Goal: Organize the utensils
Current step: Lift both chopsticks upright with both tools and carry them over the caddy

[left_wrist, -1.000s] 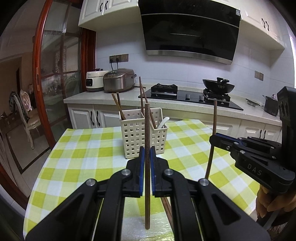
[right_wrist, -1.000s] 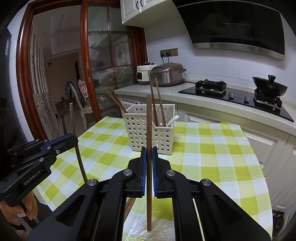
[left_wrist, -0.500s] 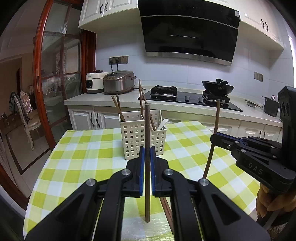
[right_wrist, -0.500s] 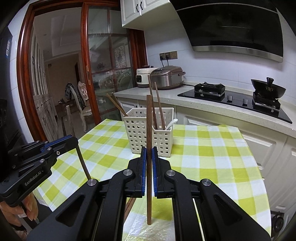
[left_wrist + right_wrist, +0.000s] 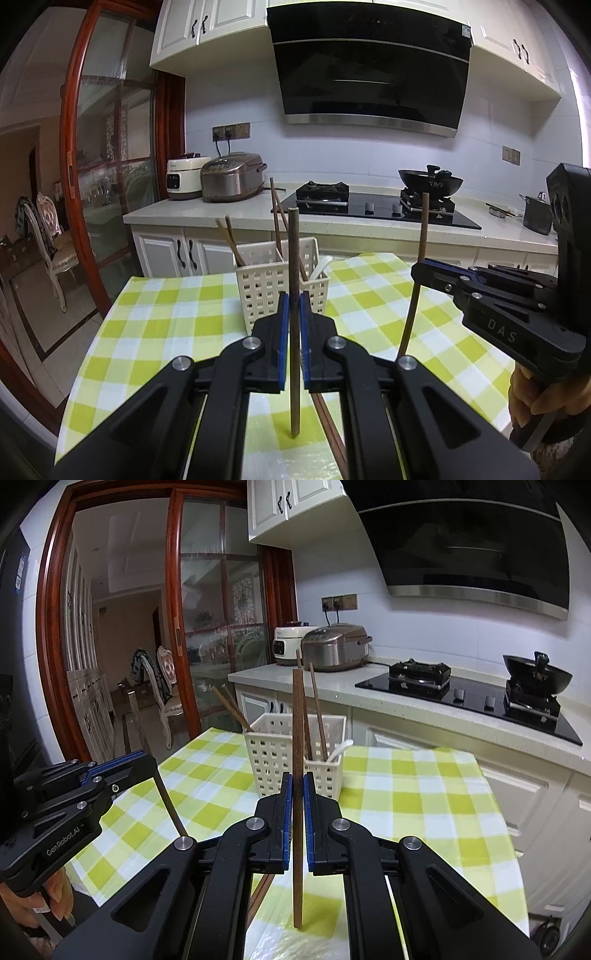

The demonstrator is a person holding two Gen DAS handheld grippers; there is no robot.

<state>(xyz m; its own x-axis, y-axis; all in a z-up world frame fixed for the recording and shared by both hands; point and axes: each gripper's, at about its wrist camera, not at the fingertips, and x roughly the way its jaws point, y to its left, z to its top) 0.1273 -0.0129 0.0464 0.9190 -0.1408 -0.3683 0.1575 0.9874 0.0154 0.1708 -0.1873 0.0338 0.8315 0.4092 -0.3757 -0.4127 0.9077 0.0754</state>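
In the left wrist view my left gripper (image 5: 294, 295) is shut on a brown chopstick (image 5: 294, 251) that stands upright, its lower tip just above the checked tablecloth (image 5: 177, 314). Behind it a white slotted basket (image 5: 266, 284) holds several chopsticks and a white spoon (image 5: 320, 266). At the right, my right gripper (image 5: 416, 267) is shut on a second upright chopstick (image 5: 423, 229). The right wrist view shows the same: right gripper (image 5: 297, 775) clamps its chopstick (image 5: 297, 709) before the basket (image 5: 273, 753), and the left gripper (image 5: 149, 762) holds its own chopstick (image 5: 170, 805). One loose chopstick (image 5: 330, 432) lies on the table below.
Behind the table runs a counter (image 5: 207, 218) with two rice cookers (image 5: 232, 181), a black hob (image 5: 369, 210) and a wok (image 5: 430, 181). A red-framed glass door (image 5: 70, 184) and a chair (image 5: 48, 236) stand at the left. A hand (image 5: 532, 398) grips the right tool.
The basket and table have slid a little lower in both views, as if both grippers tipped up slightly. Both chopsticks stay clamped and upright.
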